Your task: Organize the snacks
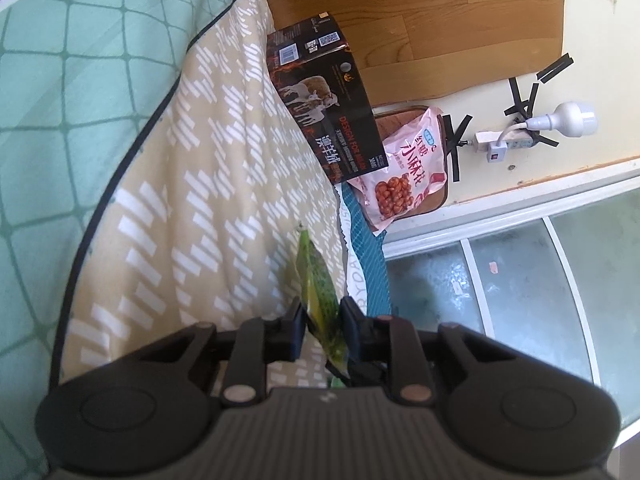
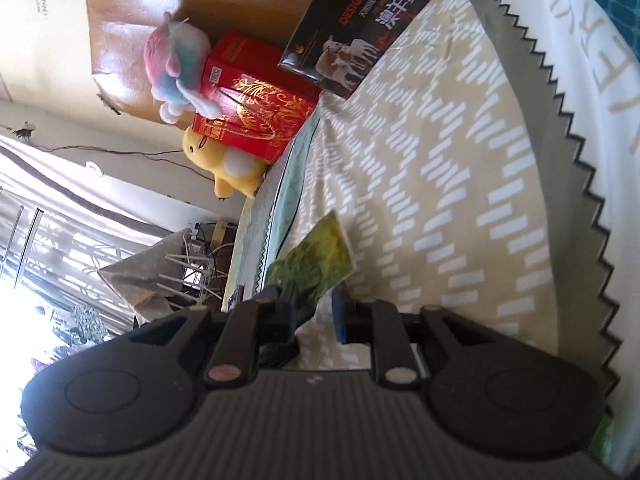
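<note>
In the left wrist view a green snack packet (image 1: 319, 296) stands on edge between the pads of my left gripper (image 1: 322, 330), which is shut on its lower end over the beige patterned bedspread (image 1: 200, 168). The right wrist view shows a green snack packet (image 2: 320, 256) lying flat on the bedspread (image 2: 460, 152). One corner of it reaches in between the fingers of my right gripper (image 2: 316, 314). Bedspread shows between that packet and the right pad, so this gripper is open. A pink snack bag (image 1: 400, 176) lies beyond the bed's edge.
A black box with a sheep picture (image 1: 324, 100) (image 2: 360, 28) lies at the head of the bed. A red box (image 2: 256, 108) and two plush toys (image 2: 180, 64) (image 2: 234, 168) sit beside it. A blue and white cloth (image 1: 366, 256) hangs over the bed's edge. A power strip (image 1: 512, 140) is taped to the wall.
</note>
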`<action>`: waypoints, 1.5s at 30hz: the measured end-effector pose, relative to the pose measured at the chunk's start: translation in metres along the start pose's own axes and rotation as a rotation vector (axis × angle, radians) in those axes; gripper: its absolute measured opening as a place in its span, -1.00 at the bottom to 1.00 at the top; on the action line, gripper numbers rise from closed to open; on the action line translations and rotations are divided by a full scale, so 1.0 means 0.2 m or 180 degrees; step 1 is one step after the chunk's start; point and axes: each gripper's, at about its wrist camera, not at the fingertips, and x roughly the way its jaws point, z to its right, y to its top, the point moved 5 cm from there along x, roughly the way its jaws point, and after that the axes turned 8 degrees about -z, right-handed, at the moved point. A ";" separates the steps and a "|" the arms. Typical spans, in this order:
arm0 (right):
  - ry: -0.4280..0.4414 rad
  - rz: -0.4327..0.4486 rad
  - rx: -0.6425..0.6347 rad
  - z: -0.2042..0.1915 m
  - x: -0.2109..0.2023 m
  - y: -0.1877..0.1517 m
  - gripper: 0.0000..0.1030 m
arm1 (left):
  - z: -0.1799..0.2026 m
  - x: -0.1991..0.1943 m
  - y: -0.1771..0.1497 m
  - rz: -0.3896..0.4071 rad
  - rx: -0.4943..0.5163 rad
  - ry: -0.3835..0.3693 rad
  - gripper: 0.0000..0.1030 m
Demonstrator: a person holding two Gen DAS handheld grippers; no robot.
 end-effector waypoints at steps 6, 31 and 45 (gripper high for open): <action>-0.0052 0.0013 -0.0041 -0.02 0.04 0.05 -0.52 | 0.00 0.00 0.00 -0.0032 0.0026 0.0008 -0.63; -0.0308 -0.0123 -0.0624 -0.05 -0.01 -0.06 -0.48 | 0.03 0.01 -0.01 -0.0156 0.0282 0.0265 -0.58; -0.0342 -0.0082 -0.0617 -0.03 -0.01 -0.03 -0.85 | 0.05 0.02 -0.02 -0.0178 0.0427 0.0448 -0.59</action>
